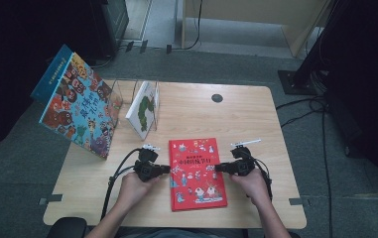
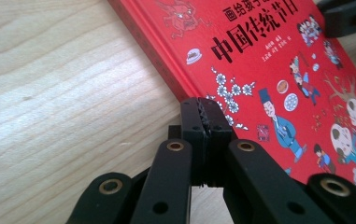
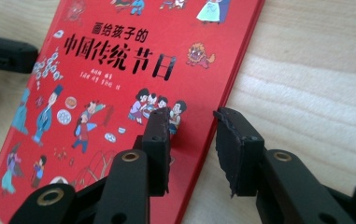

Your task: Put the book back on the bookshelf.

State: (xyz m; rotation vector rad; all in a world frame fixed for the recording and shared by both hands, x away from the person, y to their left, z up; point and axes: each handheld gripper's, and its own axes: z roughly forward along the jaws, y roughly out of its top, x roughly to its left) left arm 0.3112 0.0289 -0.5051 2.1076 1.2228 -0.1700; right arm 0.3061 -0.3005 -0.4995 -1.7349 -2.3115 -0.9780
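A red picture book (image 1: 196,171) with black Chinese lettering lies flat on the wooden table (image 1: 256,119), in front of the person. My left gripper (image 1: 165,169) sits at the book's left edge. In the left gripper view its pads (image 2: 199,122) are pressed together at the edge of the red book (image 2: 269,79), with nothing visible between them. My right gripper (image 1: 218,168) is at the book's right edge. In the right gripper view the right gripper (image 3: 192,135) is open: one jaw stands over the cover of the red book (image 3: 119,79), the other over bare wood.
A large colourful picture book (image 1: 80,106) leans upright at the table's left edge. A white book with a green figure (image 1: 144,109) stands in a clear holder behind the red book. A dark round hole (image 1: 217,98) marks the far side. Cables trail from both grippers.
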